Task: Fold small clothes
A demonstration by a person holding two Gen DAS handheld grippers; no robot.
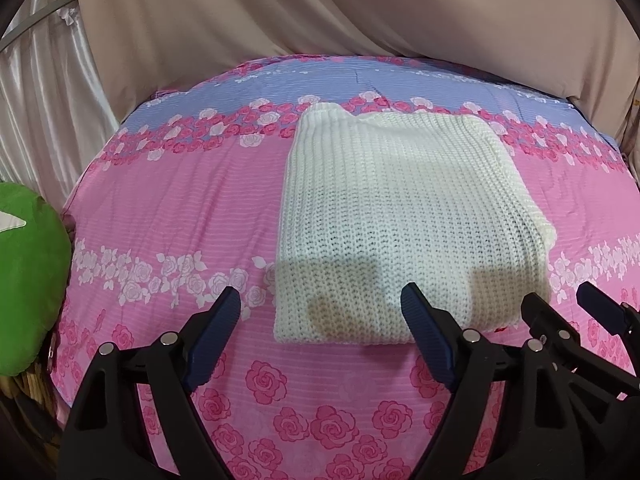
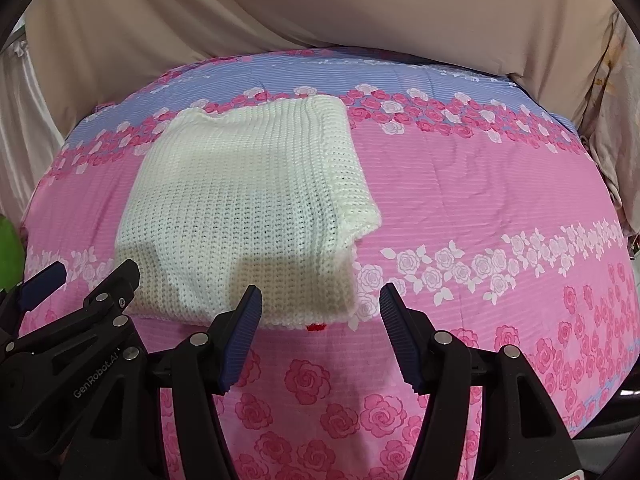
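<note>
Fingers on my left gripper [image 1: 320, 308] stand spread wide, blue ribbed pads [image 1: 214, 334] bare, nothing pinched; they hang above the near edge of the white knitted garment [image 1: 400, 216] without touching it. Left of them, at the frame edge, a green cushion [image 1: 28, 272] sits beside the bed. Floral bedspread [image 1: 180, 200] runs pink in front, with a band of white roses, then a blue strip at the far side. Garment lies folded into a rough rectangle on the bedspread, ribbed end pointing away, right side bulging where a layer is tucked under. Shadows of both tools fall on its near edge. Right gripper [image 2: 320, 308] is just beside the left one, fingers apart as well, a little less wide, holding nothing; its left pad [image 2: 240, 340] overlaps the garment's near right corner in view, contact not clear. Small red spot [image 2: 316, 327] shows just below that hem. Beige drape [image 2: 320, 8] hangs behind the bed.
</note>
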